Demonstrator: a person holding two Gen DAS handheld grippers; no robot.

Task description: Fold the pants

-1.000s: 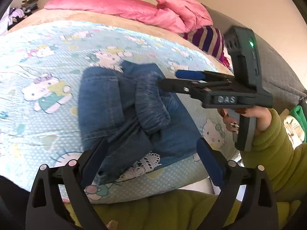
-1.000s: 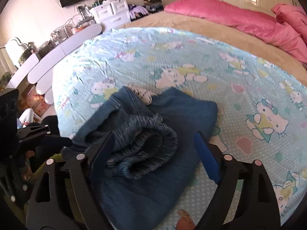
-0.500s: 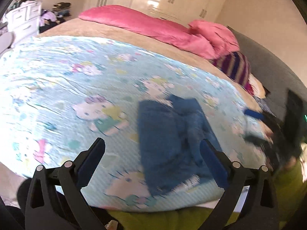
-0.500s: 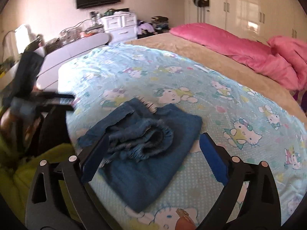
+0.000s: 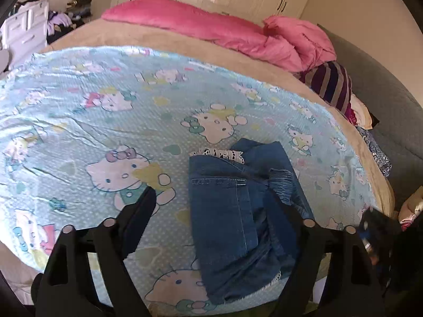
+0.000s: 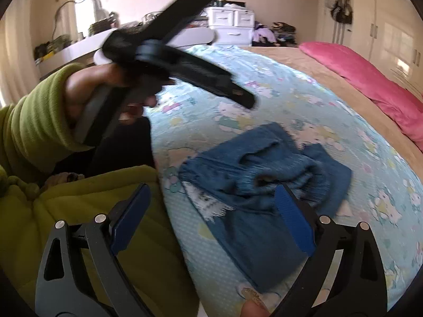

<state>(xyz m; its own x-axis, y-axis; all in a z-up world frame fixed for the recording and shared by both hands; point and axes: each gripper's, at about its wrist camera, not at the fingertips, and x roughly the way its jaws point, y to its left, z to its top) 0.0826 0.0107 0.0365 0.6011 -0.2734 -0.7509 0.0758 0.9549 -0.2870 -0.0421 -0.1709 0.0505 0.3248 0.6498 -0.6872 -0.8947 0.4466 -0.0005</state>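
Centrally, folded denim pants [image 5: 238,219] lie on the bed's cartoon-print sheet [image 5: 79,111]. Left gripper [image 5: 219,211] jaws, empty, are closing above them. Right gripper [image 6: 211,216] jaws stand apart, holding nothing.

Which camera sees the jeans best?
The left wrist view: the jeans lie sharp there, seams and lace trim clear, though a claw finger covers their right edge. The right wrist view shows the jeans blurred, partly behind a blue pad.

My left wrist view looks steeply down over the pants [image 5: 238,219]; right wrist view faces them from their right, both close.
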